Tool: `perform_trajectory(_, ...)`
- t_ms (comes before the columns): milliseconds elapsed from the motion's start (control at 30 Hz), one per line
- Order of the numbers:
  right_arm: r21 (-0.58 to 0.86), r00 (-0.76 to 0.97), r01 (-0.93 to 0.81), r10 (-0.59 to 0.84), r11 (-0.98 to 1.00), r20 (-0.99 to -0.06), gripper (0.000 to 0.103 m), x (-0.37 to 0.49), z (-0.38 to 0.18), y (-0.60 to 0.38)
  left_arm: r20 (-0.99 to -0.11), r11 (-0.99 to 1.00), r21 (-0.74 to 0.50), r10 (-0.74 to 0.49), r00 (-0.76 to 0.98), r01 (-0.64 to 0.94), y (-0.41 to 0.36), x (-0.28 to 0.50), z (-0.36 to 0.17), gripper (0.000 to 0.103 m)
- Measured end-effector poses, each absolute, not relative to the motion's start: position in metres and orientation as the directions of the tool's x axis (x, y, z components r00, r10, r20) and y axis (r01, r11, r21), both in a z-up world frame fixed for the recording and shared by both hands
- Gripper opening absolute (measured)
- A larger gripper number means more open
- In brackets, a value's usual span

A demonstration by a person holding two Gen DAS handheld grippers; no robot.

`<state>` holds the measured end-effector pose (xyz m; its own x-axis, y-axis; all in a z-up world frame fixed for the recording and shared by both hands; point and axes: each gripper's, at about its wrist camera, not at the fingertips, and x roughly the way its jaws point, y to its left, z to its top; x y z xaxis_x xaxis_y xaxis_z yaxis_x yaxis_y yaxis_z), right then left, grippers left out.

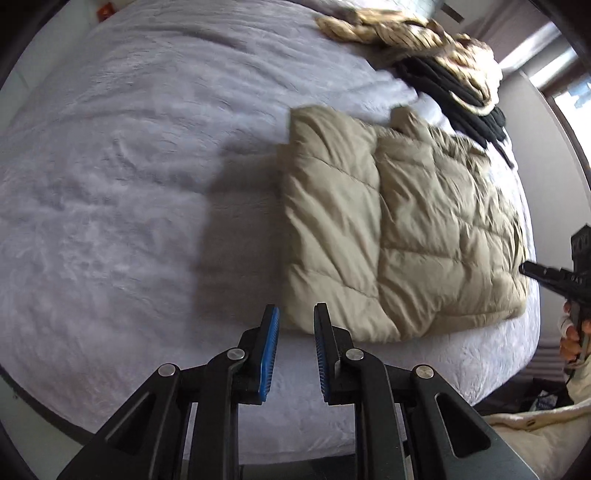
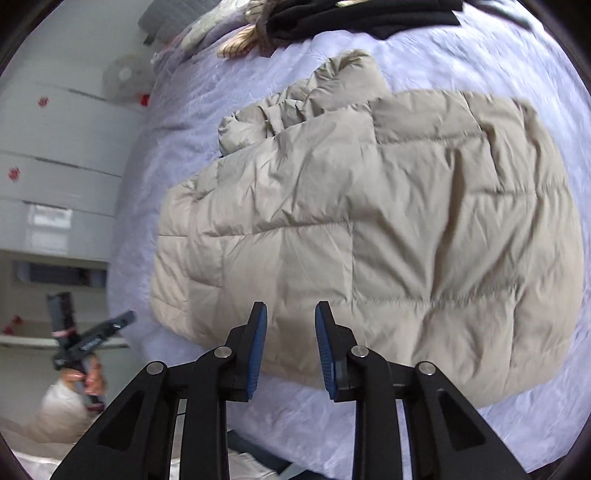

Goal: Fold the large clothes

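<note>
A beige quilted puffer jacket (image 1: 402,229) lies folded on a bed with a pale lilac cover (image 1: 129,184). In the right wrist view the jacket (image 2: 388,236) fills the middle. My left gripper (image 1: 295,314) is open and empty, above the bed just in front of the jacket's near left corner. My right gripper (image 2: 290,308) is open and empty, above the jacket's near edge. The right gripper also shows at the right edge of the left wrist view (image 1: 535,271). The left gripper shows at the lower left of the right wrist view (image 2: 110,325).
A pile of black clothing (image 1: 454,96) and a gold patterned garment (image 1: 399,33) lies at the far side of the bed. White cabinets (image 2: 55,166) stand beside the bed. The bed's near edge (image 1: 406,417) is close to me.
</note>
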<state>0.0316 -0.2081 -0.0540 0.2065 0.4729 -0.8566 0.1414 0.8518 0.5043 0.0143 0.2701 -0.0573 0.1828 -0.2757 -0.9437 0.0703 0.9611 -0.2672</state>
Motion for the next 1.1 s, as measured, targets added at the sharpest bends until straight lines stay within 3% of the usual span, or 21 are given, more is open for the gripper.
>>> perform_trajectory(200,0.485,0.226,0.160,0.446,0.860,-0.866,0.030,0.071,-0.069,-0.179,-0.908,0.941,-0.311,-0.335,0.252,0.131,0.228,0.054,-0.073,0.020)
perform_trajectory(367,0.373,0.178,0.168,0.344,0.913,-0.922,0.030,0.086,-0.091,-0.168,-0.954,0.975,-0.215,-0.222,0.204,0.056,0.204,0.084,-0.141,0.020)
perform_trajectory(500,0.413,0.182,0.260,0.376,0.873,-0.909,0.023,0.084,-0.122,-0.184,-0.964,0.980,-0.195,-0.199,0.175,0.041,0.205,0.085,-0.173,0.020)
perform_trajectory(567,0.395,0.181,0.262,0.357,0.881,-0.916,0.017,0.085,-0.132,-0.184,-0.968,0.984,-0.168,-0.176,0.176,0.062,0.198,0.087,-0.173,0.020)
perform_trajectory(933,0.324,0.149,0.272,0.293,0.906,-0.944,0.018,0.086,-0.134,-0.186,-0.968,0.988,-0.157,-0.155,0.198,0.007,0.215,0.092,-0.131,0.020)
perform_trajectory(967,0.312,0.146,0.273,0.282,0.910,-0.948,0.019,0.088,-0.135,-0.181,-0.968,0.987,-0.159,-0.157,0.197,0.007,0.218,0.091,-0.128,0.034)
perform_trajectory(1000,0.302,0.143,0.271,0.272,0.914,-0.952,0.020,0.089,-0.134,-0.178,-0.967,0.987,-0.160,-0.158,0.199,0.005,0.222,0.091,-0.126,0.073)
perform_trajectory(1033,0.287,0.140,0.269,0.257,0.919,-0.956,0.020,0.090,-0.134,-0.175,-0.965,0.989,-0.150,-0.146,0.218,-0.003,0.225,0.091,-0.123,0.086)
perform_trajectory(1100,0.255,0.133,0.269,0.227,0.929,-0.965,0.021,0.091,-0.131,-0.170,-0.958,0.989,-0.149,-0.150,0.246,0.020,0.229,0.090,-0.117,0.088)
